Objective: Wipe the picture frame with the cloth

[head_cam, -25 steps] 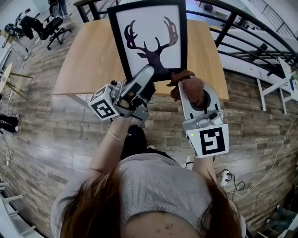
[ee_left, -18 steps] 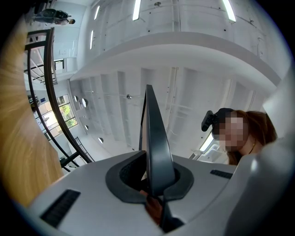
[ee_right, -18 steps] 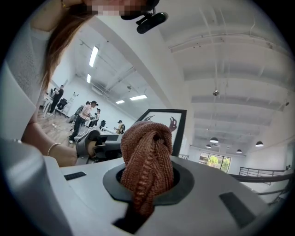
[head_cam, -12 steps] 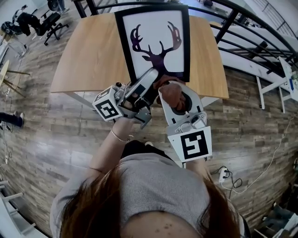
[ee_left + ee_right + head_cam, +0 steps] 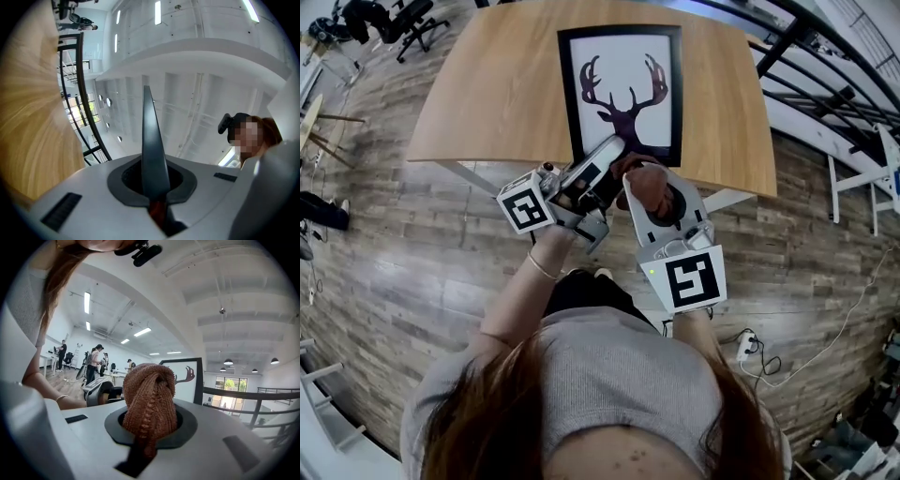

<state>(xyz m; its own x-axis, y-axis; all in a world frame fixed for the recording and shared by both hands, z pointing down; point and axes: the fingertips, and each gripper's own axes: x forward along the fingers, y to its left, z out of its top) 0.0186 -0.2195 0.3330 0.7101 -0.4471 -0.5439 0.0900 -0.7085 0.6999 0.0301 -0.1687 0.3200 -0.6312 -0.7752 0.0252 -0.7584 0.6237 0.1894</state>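
Over the wooden worktop (image 5: 487, 94), pinching the near edge of the picture frame (image 5: 623, 94) in the left gripper (image 5: 609, 155); clamping the bunched cloth (image 5: 149, 394) in the right gripper (image 5: 645, 180) just beside, facing the frame's long axis running straight ahead toward the far edge.

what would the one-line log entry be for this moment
left gripper: shut on black-framed deer picture | right gripper: shut on brown knitted cloth
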